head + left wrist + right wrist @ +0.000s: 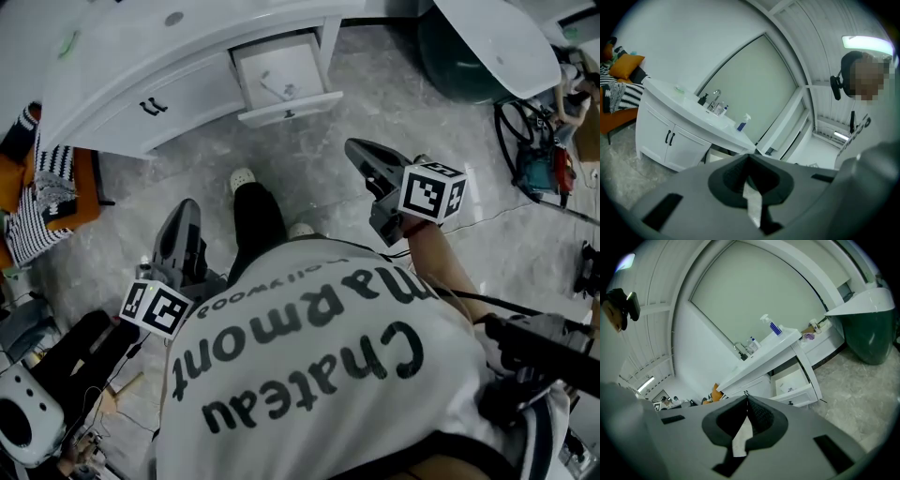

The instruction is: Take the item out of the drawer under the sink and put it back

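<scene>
The white vanity point(141, 80) under the sink has one drawer point(281, 80) pulled out, with a small dark item point(272, 89) lying on its white bottom. In the right gripper view the open drawer point(793, 384) shows below the counter, far ahead. My left gripper point(185, 208) is shut and empty, held low beside the person's left leg, well short of the drawer. My right gripper point(352, 147) is also shut with nothing in it, pointing toward the drawer from the right. Each gripper's own view shows its tips meeting: the left gripper point(749, 155) and the right gripper point(746, 394).
A dark green tub point(459, 66) under a white basin stands right of the vanity. An orange chair with striped cloth point(37, 202) is at the left. Cables and gear point(534, 159) lie at the right. A spray bottle point(771, 325) stands on the counter. The person's shoe point(242, 178) is before the drawer.
</scene>
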Demonstrator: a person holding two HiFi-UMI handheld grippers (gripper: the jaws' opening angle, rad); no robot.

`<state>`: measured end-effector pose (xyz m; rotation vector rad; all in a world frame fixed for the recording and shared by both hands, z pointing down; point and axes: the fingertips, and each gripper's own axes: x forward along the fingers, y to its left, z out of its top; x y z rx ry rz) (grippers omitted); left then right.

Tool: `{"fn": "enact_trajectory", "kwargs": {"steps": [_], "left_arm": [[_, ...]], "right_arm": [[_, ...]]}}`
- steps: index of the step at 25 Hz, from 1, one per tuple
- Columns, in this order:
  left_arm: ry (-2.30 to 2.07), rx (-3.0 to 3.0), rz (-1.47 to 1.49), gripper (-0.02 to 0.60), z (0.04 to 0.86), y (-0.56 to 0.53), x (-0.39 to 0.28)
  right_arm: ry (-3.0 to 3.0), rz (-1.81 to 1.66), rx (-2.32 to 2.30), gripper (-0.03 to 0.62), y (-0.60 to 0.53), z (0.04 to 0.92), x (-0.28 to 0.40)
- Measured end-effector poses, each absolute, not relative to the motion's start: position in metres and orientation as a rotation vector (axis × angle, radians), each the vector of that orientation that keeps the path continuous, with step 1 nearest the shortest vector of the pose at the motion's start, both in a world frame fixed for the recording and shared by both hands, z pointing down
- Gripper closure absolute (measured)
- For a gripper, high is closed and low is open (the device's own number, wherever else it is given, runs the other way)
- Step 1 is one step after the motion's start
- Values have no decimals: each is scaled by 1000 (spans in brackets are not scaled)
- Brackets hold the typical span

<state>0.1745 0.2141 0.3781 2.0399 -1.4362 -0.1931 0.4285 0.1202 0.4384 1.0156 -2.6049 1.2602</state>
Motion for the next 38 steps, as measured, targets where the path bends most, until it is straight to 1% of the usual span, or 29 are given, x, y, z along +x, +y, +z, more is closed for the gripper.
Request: {"fn": "enact_trajectory", "kwargs": {"steps": [4,10,21,31,38], "left_arm": [[-1426,2047,-200,574,381,214,172],[-1396,2055,-201,574,384,193,144],[-1292,2124,-143,574,374,113,120],[-1110,2253,-9,574,371,46,110],[-1022,2312,10,574,365,1,98]], "right_arm": [[-2609,1251,1003,583,123,439,422],[-2585,1249,1025,583,114,441,396],[-2571,1309,1116,583,57,436,362],[-2532,1345,1274,583,11,426,342],[-2504,1349,1371,583,-11,422,327]]}}
